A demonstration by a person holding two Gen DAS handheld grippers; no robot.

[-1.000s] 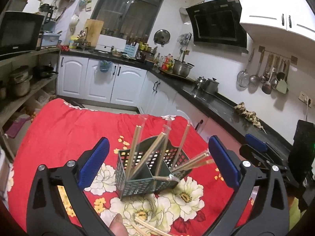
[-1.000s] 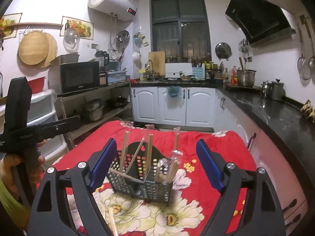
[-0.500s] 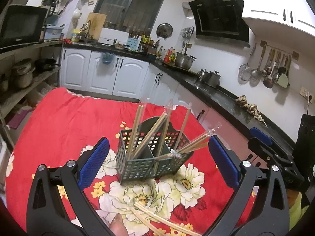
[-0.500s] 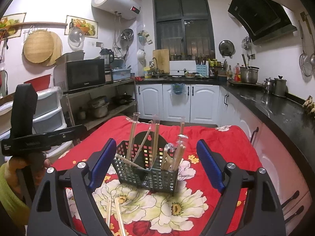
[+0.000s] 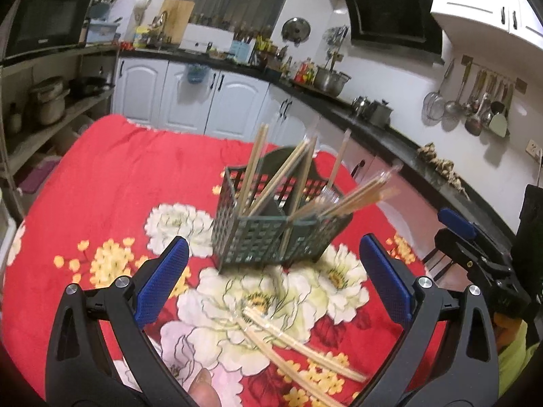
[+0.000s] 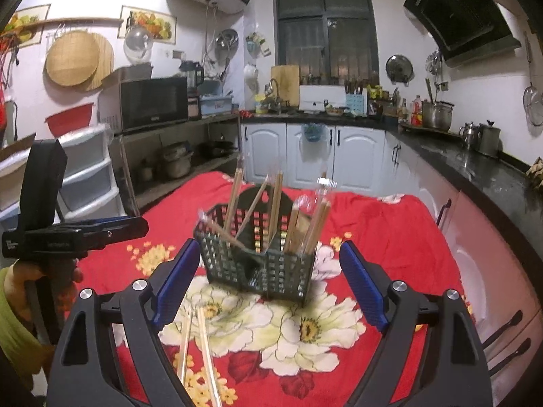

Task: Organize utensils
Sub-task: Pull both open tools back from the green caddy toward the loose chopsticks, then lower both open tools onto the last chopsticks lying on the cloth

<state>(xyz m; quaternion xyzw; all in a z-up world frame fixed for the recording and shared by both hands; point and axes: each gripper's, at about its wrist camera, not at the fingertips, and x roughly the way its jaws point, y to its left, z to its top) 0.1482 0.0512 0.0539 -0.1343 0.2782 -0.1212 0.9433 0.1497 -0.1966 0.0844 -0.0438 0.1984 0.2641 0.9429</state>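
Loose chopsticks [image 5: 298, 346] newly nearer on floral cloth [image 5: 112, 183]

dark green perforated plastic utensil basket [image 5: 271, 237]: matt
pale wooden chopsticks [image 5: 298, 346]: smooth
red floral cloth table cover [image 5: 112, 186]: soft, matt

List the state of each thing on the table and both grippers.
utensil basket: upright, chopsticks standing inside.
loose chopsticks: lying flat on the cloth, outside the basket.
left gripper: open, empty.
right gripper: open, empty.
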